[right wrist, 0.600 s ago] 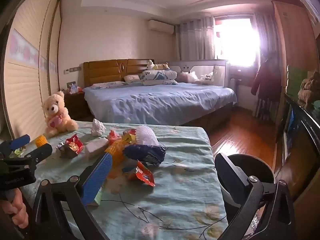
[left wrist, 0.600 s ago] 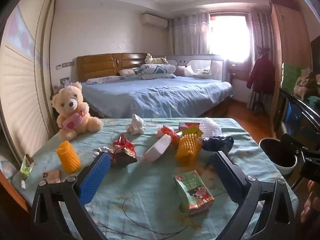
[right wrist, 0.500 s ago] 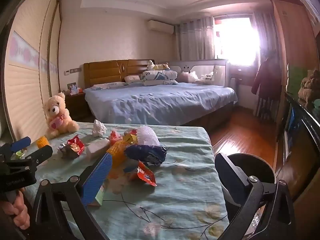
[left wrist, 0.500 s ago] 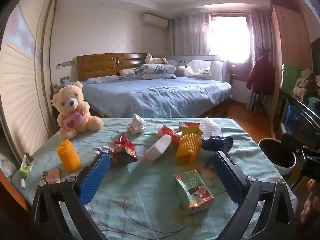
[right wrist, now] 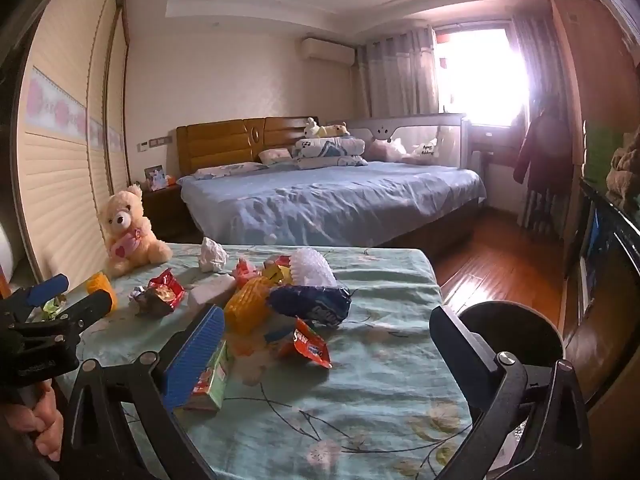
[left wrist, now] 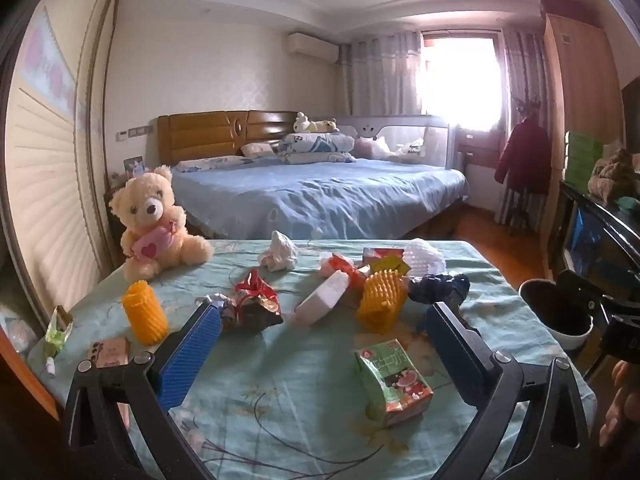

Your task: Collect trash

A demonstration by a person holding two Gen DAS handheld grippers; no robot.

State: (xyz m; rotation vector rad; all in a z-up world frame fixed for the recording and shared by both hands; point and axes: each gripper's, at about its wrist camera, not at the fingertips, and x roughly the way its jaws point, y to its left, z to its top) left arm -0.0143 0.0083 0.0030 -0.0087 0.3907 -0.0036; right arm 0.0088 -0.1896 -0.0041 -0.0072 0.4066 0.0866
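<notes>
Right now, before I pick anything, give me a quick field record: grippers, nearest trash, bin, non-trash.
left gripper: open, empty, above the table
right gripper: open, empty
nearest trash: green juice carton, lying between the left fingers
other trash: red snack wrapper, crumpled tissue, dark blue bag
bin: black waste bin, off the table's right edge
non-trash: teddy bear

The tablecloth point(left wrist: 304, 364) is pale green with a faint flower-and-vine print. At the left sits a cream teddy bear point(left wrist: 154, 222) clutching a pink heart. Lower right lies a green carton point(left wrist: 394, 382) with red pictures. Two orange ribbed foam nets point(left wrist: 144, 312), a red foil wrapper point(left wrist: 256, 300) and a dark blue packet point(right wrist: 310, 304) lie mid-frame. The bed point(left wrist: 320, 196) is blue.
</notes>
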